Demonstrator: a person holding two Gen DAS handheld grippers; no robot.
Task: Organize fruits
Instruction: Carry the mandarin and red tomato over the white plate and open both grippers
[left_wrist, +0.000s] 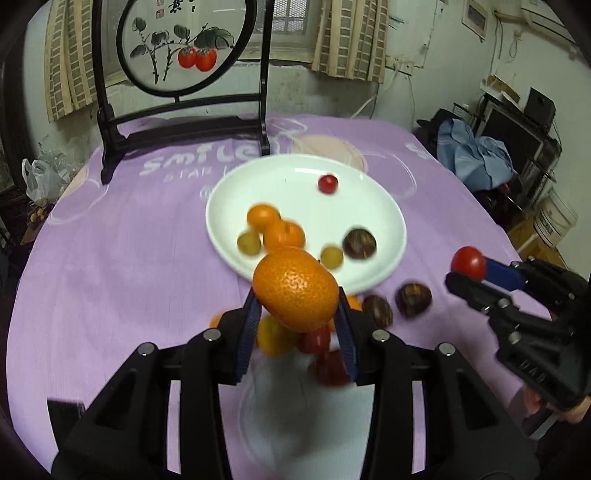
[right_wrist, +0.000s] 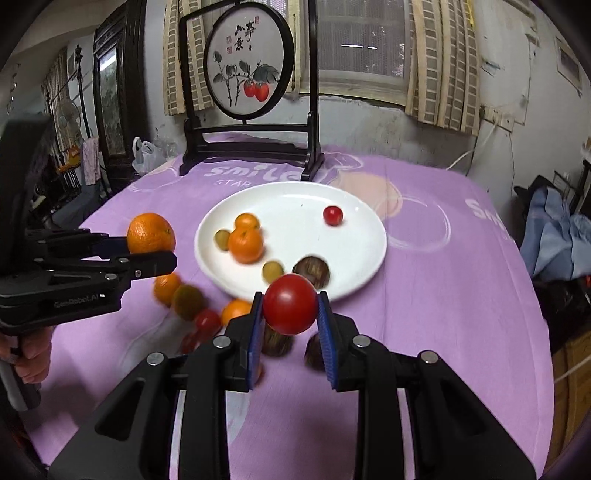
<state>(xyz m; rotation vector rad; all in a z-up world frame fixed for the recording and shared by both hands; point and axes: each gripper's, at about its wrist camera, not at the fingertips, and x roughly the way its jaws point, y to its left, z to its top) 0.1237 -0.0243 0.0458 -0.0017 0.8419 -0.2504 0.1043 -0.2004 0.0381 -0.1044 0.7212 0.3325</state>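
My left gripper (left_wrist: 295, 314) is shut on an orange mandarin (left_wrist: 295, 290) and holds it above the cloth, just before the white plate (left_wrist: 332, 206). My right gripper (right_wrist: 290, 314) is shut on a red cherry tomato (right_wrist: 290, 304), also held above the cloth near the plate's (right_wrist: 351, 236) front rim. The plate holds two mandarins (left_wrist: 275, 225), two green fruits (left_wrist: 249, 242), a dark brown fruit (left_wrist: 359, 243) and a red tomato (left_wrist: 328, 184). Loose fruits (right_wrist: 192, 306) lie on the cloth in front of the plate. Each gripper shows in the other's view, the right one (left_wrist: 467, 271) and the left one (right_wrist: 155, 245).
A black wooden stand with a round painted screen (left_wrist: 177, 48) stands at the table's far side, behind the plate. The table is covered by a purple cloth (left_wrist: 110, 240). Two dark brown fruits (left_wrist: 413, 299) lie right of my left gripper. Clutter stands off the table's right edge.
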